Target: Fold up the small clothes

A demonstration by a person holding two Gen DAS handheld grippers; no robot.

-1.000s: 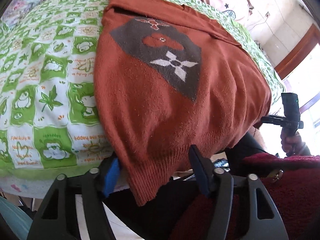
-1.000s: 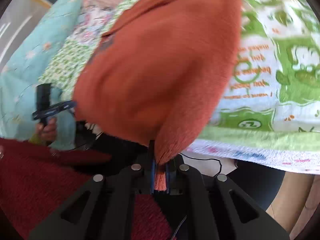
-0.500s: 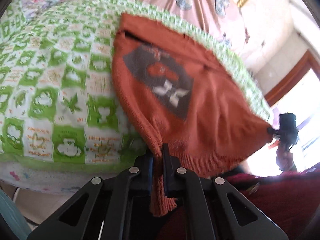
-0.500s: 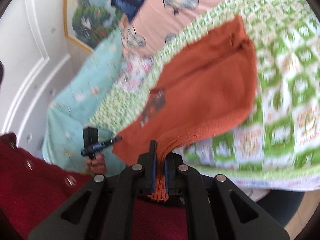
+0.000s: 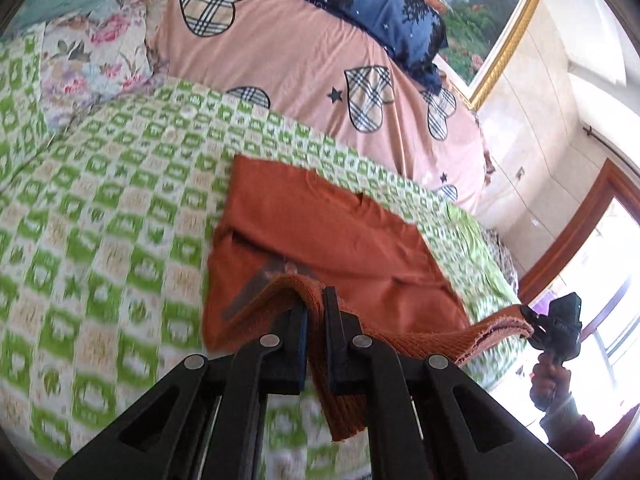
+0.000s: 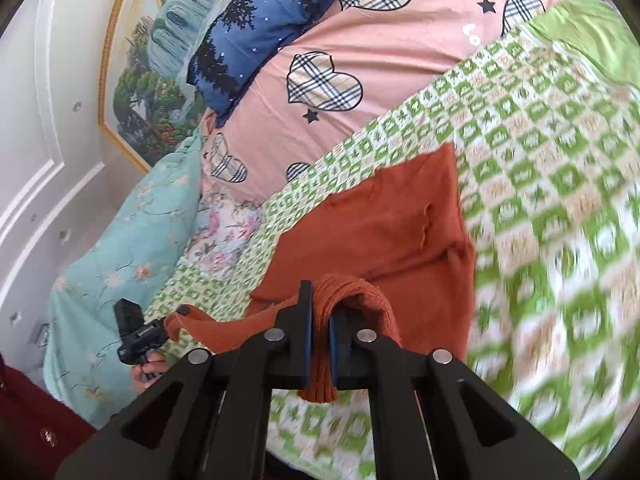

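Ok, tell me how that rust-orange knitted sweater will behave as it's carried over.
The rust-orange knitted sweater is probably floppy: its hem sags between the left gripper and the right gripper. Likely light, since two pinches lift it. The ribbed knit should resist slipping.

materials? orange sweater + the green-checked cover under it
Orange sweater: looks like soft matte knit, wool or acrylic; ribbed hem visible where the left gripper pinches it. Green-checked cover: seems thin printed woven cotton, matte, lightly creased; blur limits certainty.
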